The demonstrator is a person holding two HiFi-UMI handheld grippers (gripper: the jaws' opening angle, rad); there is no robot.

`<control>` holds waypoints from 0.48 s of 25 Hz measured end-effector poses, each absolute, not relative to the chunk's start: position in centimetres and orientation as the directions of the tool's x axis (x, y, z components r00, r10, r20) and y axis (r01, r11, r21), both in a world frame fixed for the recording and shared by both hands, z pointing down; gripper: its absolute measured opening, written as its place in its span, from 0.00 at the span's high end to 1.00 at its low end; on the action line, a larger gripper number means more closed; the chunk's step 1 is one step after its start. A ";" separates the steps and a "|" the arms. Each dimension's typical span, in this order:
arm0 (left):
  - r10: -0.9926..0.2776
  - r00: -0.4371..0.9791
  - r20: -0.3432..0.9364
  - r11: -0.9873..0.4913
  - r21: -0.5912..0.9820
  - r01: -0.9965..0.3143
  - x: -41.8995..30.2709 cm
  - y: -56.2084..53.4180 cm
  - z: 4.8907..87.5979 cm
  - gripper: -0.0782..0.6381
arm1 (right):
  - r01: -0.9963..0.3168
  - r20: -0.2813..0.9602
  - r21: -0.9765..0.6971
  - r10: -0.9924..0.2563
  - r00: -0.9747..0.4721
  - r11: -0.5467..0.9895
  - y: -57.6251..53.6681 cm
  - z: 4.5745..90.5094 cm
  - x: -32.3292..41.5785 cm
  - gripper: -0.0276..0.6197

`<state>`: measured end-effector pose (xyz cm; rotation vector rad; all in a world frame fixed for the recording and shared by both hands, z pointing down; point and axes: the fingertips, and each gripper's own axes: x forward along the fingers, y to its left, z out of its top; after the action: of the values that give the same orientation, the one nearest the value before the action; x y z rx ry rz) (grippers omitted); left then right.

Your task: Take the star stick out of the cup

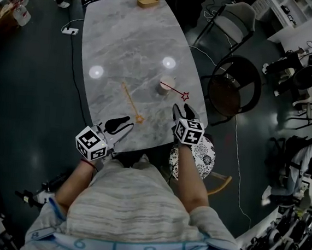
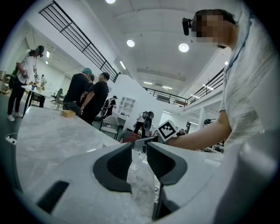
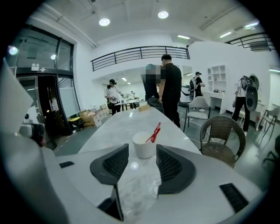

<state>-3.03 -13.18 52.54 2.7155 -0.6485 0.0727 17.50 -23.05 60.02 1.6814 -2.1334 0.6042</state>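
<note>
Currently the cup [image 3: 143, 144] sits near the worktop's [image 1: 126, 36] right edge, toward the near end, star stick [image 3: 155, 132] in it and leaning out rightward, star end close to that edge. Right gripper [image 3: 142, 159] is at the near edge, jaws apart and empty, cup straight ahead with a bare gap between. Left gripper [image 2: 139, 159] is at the near-left edge, released, holding nothing. An orange stick [image 1: 131, 101] lies flat left of the cup. Far half bare up to a wooden tray [image 1: 148, 1] at the far end. A chair [image 1: 233, 90] stands just off the right edge
</note>
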 end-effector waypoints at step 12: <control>-0.429 0.893 0.137 -0.834 0.319 -0.450 -2.0 -13.3 52.8 0.75 | -0.976 0.534 -0.168 -0.820 -0.206 0.136 -27.5 60.2 20.1 0.71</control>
<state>-2.04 -13.27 52.81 2.7138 -0.6506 0.0842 20.10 -27.52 60.19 1.7432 -2.1059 0.7020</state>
